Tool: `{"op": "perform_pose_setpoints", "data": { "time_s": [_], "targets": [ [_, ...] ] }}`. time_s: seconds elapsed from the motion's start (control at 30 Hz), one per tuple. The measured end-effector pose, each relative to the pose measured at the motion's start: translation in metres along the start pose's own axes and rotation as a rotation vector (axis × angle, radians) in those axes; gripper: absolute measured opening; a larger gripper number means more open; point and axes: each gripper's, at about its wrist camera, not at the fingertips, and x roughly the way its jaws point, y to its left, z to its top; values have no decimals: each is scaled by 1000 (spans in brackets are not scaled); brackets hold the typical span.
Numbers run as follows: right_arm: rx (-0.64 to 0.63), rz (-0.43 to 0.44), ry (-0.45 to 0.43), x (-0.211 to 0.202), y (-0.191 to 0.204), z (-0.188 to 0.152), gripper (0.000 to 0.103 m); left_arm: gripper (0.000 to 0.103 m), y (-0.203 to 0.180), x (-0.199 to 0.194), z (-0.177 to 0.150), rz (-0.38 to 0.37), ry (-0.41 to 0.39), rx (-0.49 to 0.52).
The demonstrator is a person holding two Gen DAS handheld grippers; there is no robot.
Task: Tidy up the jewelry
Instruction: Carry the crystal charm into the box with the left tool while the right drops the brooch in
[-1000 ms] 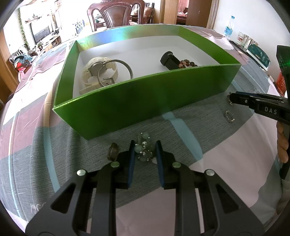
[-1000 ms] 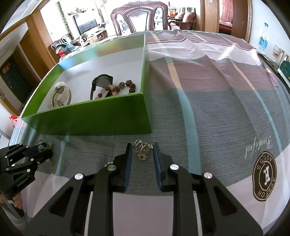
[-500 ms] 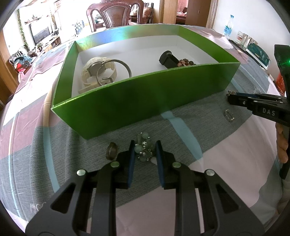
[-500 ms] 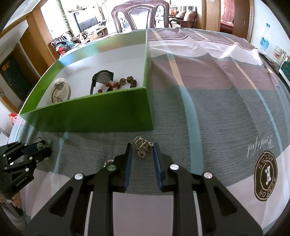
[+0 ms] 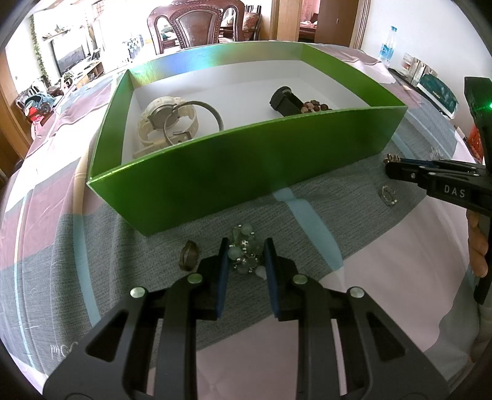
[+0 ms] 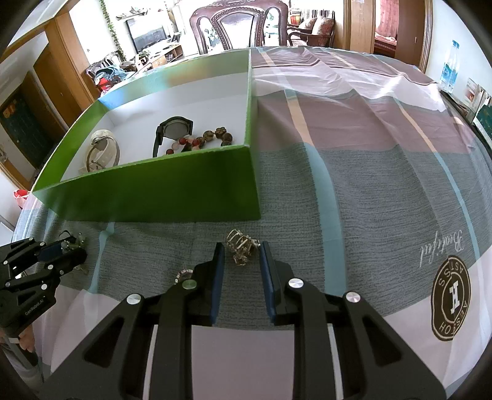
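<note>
A green box [image 5: 246, 166] with a white floor holds a cream watch [image 5: 167, 120], a metal bangle [image 5: 196, 120], a black watch [image 5: 284, 103] and a brown bead bracelet [image 5: 313, 107]. My left gripper [image 5: 246, 254] is shut on a pale green bead bracelet [image 5: 244, 252], a little above the cloth before the box. My right gripper [image 6: 241, 254] is shut on a silver chain piece [image 6: 241, 249], held just above the cloth near the box's right corner [image 6: 252, 184]. It also shows in the left wrist view [image 5: 393, 163].
A dark ring [image 5: 188, 258] lies left of the left gripper. A small silver ring [image 5: 388, 194] lies on the cloth under the right gripper; it also shows in the right wrist view [image 6: 183, 274]. A wooden chair [image 5: 196, 24] stands beyond the table. A water bottle [image 5: 386, 49] stands far right.
Both grippers have risen slightly with their pieces held. The box looks a bit lower and nearer in both views.
</note>
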Motion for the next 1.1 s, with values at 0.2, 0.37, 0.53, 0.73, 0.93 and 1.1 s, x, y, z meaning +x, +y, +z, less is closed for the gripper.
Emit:
{"op": "perform_pose_setpoints", "data": {
  "time_s": [0.2,0.37,0.53,0.73,0.93,1.1],
  "targets": [
    [3,3,-20,-5,1,0,24,22,2,-11,2,-1,-31,-19],
    [1,7,-53,-13,1,0,24,22,5,-26,5,11,-73,-38],
    [14,25,-87,-26,-2,2,24,22,6,-51,8,2,-133,-49],
    [55,100,-132,-48,-9,7,24,22,7,-72,15,1,-167,-63],
    [69,127,-179,-72,-12,12,24,22,8,-88,28,30,-188,-64],
    [33,99,-169,-69,-9,12,27,22,4,-97,33,40,-210,-54]
  ]
}}
